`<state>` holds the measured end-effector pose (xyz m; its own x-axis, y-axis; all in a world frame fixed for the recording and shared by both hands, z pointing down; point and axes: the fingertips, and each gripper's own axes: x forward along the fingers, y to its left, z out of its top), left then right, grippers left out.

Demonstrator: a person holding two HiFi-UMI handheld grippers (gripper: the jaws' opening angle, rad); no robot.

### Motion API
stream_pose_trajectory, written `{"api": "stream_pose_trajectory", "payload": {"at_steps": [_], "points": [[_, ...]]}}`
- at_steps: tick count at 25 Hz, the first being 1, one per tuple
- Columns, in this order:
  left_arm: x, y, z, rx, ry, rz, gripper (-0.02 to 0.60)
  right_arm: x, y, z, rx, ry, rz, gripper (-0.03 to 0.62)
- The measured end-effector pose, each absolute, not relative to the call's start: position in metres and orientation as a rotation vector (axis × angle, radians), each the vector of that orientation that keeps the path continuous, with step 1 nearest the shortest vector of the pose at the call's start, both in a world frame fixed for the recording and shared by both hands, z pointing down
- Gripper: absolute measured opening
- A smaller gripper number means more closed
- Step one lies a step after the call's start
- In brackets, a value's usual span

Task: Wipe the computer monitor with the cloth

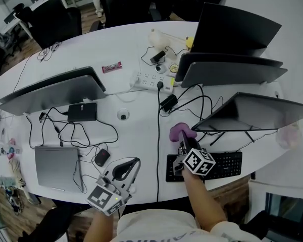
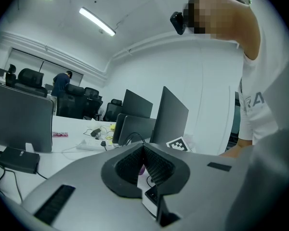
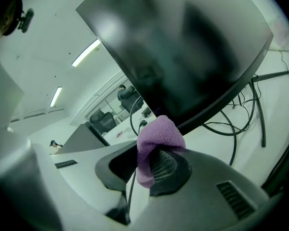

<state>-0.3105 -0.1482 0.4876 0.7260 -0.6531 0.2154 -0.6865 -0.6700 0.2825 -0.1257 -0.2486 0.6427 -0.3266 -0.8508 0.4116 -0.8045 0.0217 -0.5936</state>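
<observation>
At the left end of the worktop [image 1: 141, 44] stand a monitor seen from behind [image 1: 55, 89] and a black box with cables [image 1: 82, 111]. A closed silver laptop [image 1: 55, 165] and a mouse [image 1: 102, 157] lie nearer the front edge. Just right of the mouse, over that front edge, the left gripper [image 1: 133, 164] hovers with its jaws pressed together on nothing. Its own view shows the ribbed pads meeting with only a slit between them, so it plays no part for now. Right of centre, the right gripper [image 1: 183, 142] reaches in over the far-left corner of the black keyboard [image 1: 212, 165], its jaws clamped on a bunched purple cloth [image 1: 181, 131]. In the right gripper view the cloth [image 3: 156, 134] stands up out of the jaws and folds over one pad. The computer monitor [image 1: 257, 110] to be wiped stands behind the keyboard toward the right end, its long axis running left to right along the worktop. Its dark screen [image 3: 183, 47] faces the front edge and leans back. The cloth sits just beside the screen's lower left corner, with nearly the whole screen above and to the right of the jaws. Whether cloth and glass already touch cannot be told. The right hand is clearly the nearer one, and a wipe from here would likely call for lifting the cloth onto the glass and sweeping rightward along the long axis.
</observation>
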Motion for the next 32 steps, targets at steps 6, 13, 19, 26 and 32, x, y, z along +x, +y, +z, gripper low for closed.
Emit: {"api": "stream_pose_trajectory", "payload": {"at_steps": [6, 13, 19, 26, 32], "points": [[-0.308, -0.151, 0.486, 2.594, -1.022, 0.128, 0.007, -0.125, -0.253, 0.620, -1.790, 2.200, -1.072, 0.055], [-0.309, -0.148, 0.480, 2.593, -1.021, 0.113, 0.008, -0.124, -0.255, 0.593, -1.801, 2.209, -0.985, 0.055], [-0.312, -0.146, 0.470, 2.621, -1.018, 0.092, 0.007, -0.126, -0.257, 0.564, -1.841, 2.258, -0.860, 0.055], [-0.315, -0.143, 0.457, 2.652, -1.032, 0.058, 0.006, -0.123, -0.259, 0.530, -1.872, 2.269, -0.738, 0.055], [-0.313, -0.140, 0.445, 2.686, -1.021, 0.020, 0.006, -0.124, -0.262, 0.505, -1.893, 2.267, -0.664, 0.055]]}}
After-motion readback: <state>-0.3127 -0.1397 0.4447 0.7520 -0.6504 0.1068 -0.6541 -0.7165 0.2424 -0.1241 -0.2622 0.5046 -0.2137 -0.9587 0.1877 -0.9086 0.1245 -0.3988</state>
